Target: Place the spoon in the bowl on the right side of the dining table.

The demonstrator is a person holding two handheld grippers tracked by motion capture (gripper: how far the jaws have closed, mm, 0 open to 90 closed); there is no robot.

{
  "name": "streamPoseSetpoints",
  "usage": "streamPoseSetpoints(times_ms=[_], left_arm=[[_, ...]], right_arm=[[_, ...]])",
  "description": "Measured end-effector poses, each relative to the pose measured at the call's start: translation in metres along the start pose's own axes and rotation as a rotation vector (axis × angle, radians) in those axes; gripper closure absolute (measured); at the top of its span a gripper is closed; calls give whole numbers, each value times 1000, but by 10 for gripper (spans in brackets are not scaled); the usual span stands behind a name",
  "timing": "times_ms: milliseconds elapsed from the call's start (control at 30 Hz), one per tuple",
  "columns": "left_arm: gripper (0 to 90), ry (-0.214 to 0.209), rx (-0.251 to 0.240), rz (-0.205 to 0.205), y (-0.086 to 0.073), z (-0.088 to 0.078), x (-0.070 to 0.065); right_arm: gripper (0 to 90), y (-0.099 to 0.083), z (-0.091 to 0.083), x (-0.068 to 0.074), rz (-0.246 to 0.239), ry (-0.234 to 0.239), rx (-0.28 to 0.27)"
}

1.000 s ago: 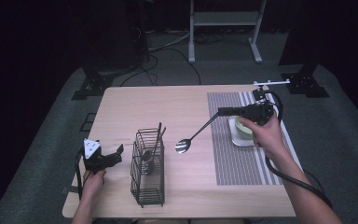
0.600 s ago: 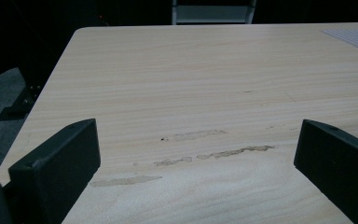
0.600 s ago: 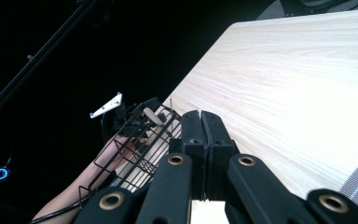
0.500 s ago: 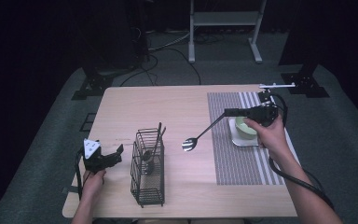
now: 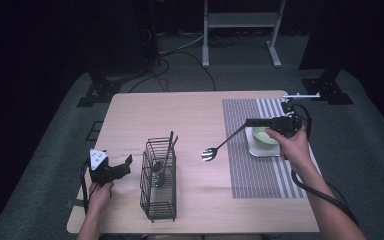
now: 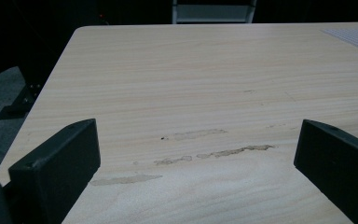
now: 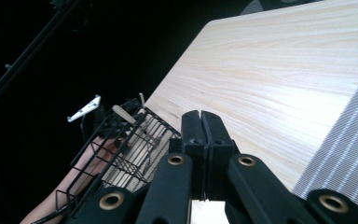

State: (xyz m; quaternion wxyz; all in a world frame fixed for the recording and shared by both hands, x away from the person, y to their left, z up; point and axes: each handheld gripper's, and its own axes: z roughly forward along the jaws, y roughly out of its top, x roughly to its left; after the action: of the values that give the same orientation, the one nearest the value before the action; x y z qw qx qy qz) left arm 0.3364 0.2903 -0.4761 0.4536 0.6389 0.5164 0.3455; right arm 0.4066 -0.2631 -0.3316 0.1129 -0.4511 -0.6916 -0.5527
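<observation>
One slim metal spoon [image 5: 219,147] juts from the clamped right hand-held gripper [image 5: 252,122].

1. This is a recording studio or lab, not a home: black surroundings close in on a single lit pale wooden table [image 5: 180,115].
2. The table stands on grey carpet [image 5: 55,150], and loose black cables [image 5: 180,55] trail across it behind the table.
3. Black metal stand feet [image 5: 97,92] and [image 5: 330,85] sit on the carpet at both far corners, the sort that carry cameras or lights.
4. A white metal frame on legs [image 5: 240,25] stands farther back.
5. The tabletop is dressed as a dining prop set: a grey striped placemat [image 5: 250,165], a black wire cutlery caddy [image 5: 157,185] and a pale green bowl [image 5: 262,137].
</observation>
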Motion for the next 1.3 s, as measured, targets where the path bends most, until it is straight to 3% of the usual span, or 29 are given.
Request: streamPoseSetpoints(times_ms=[433,1300], left_arm=[[0,0,4,3,0,0,0],[0,5,6,6,0,0,-1]], right_arm=[[894,-7,-9,-26,46,-41,-21],[894,-17,-32,-60,125,-119,-74]])
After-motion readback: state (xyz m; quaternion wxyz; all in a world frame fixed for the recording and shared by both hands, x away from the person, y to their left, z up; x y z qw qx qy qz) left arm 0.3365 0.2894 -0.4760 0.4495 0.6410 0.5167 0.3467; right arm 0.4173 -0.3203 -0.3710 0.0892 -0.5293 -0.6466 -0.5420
